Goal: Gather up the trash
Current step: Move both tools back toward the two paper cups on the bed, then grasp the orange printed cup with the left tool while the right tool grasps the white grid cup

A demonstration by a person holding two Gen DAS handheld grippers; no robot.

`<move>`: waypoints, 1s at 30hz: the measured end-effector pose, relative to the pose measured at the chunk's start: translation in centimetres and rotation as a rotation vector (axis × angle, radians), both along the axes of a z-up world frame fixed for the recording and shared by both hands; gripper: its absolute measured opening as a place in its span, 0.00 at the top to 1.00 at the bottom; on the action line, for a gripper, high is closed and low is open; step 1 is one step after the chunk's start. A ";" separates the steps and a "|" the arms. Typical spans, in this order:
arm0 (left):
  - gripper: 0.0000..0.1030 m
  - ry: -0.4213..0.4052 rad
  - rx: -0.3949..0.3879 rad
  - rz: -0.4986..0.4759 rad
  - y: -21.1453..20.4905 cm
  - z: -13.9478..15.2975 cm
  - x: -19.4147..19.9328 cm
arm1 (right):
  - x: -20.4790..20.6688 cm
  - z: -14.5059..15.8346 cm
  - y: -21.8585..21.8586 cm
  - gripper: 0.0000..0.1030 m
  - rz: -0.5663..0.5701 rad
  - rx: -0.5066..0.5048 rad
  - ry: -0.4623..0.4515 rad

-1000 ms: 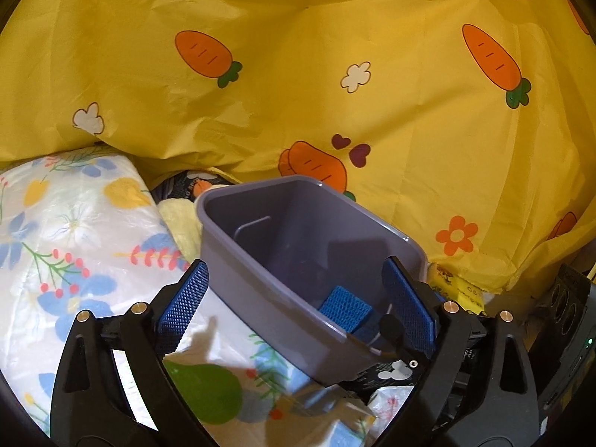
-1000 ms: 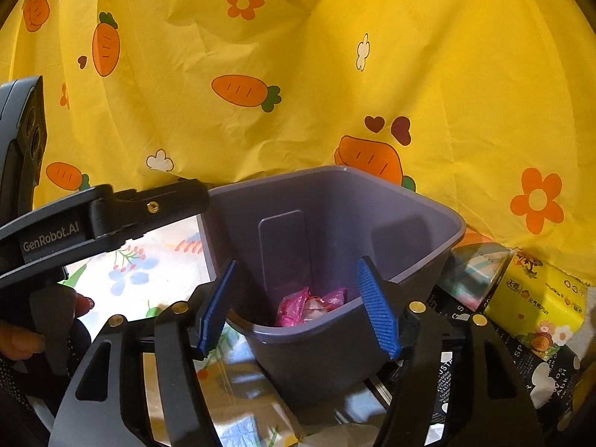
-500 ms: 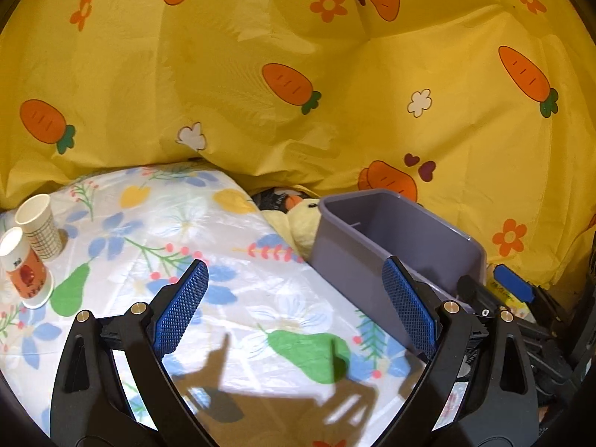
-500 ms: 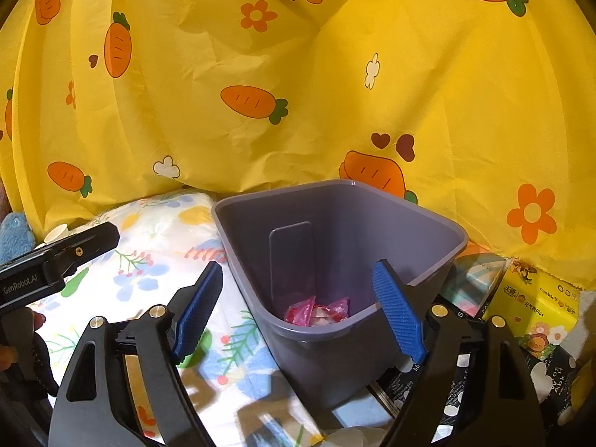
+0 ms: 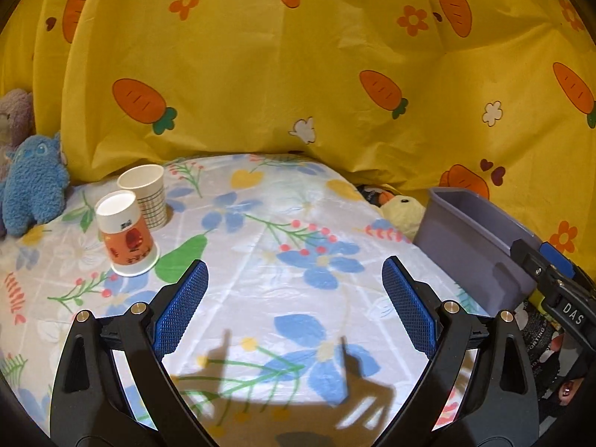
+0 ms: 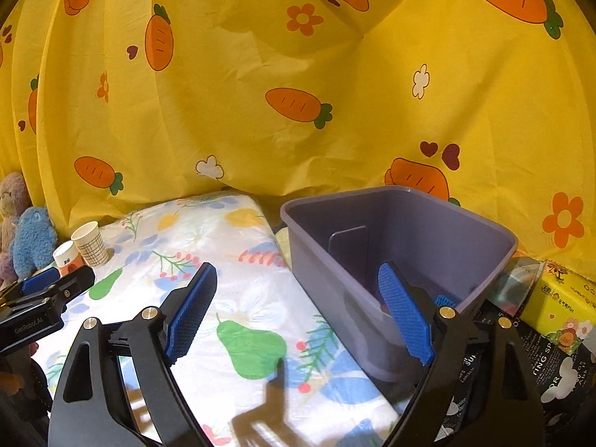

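Carrot-print yellow cloth backs a floral bench (image 5: 260, 298) where two cups (image 5: 128, 238) stand at centre left, seemingly not yet collected. Bin (image 6: 402, 257) sits at right in the right view, its contents hidden. Left claw (image 5: 294, 309) is spread and empty; right claw (image 6: 298, 313) is opening, one finger against the bin's near wall, gripping nothing.

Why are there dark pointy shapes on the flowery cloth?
Left wrist view: the open left gripper casts finger shadows on the flowery white tablecloth. Right wrist view: the right gripper, jaws opening, throws a similar shadow; the fisheye curves the yellow carrot-print curtain.
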State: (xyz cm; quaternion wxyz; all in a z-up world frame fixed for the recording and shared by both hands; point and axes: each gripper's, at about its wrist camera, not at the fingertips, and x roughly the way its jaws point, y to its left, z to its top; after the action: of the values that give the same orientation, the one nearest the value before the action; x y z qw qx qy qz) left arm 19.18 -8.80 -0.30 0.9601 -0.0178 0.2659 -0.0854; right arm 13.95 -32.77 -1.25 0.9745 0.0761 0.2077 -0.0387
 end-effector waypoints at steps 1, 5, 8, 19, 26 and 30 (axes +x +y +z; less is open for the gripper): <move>0.10 0.004 0.005 0.018 0.8 -0.2 0.1 | 0.2 0.0 0.4 0.17 0.008 0.005 0.002; 0.10 0.026 0.032 0.111 4.5 -0.7 0.3 | 0.8 0.1 2.3 0.17 0.043 0.012 0.004; 0.10 0.032 0.040 0.187 7.6 -0.7 0.5 | 1.6 0.2 4.1 0.17 0.074 0.015 0.009; 0.10 0.106 0.078 0.281 13.9 -0.8 4.4 | 6.4 0.4 12.7 0.17 0.216 -0.026 0.060; 0.10 0.158 0.044 0.263 14.9 -2.3 8.9 | 9.8 0.1 15.9 0.17 0.259 -0.033 0.118; 0.10 0.179 0.067 0.266 15.2 -3.1 10.7 | 11.5 0.1 17.0 0.17 0.286 -0.022 0.143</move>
State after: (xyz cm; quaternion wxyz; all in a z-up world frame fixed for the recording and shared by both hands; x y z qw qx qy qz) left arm 29.91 6.40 -3.43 0.9354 -0.0283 0.3483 0.0534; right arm 25.45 -15.78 -1.12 0.9535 0.0322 0.2850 0.0930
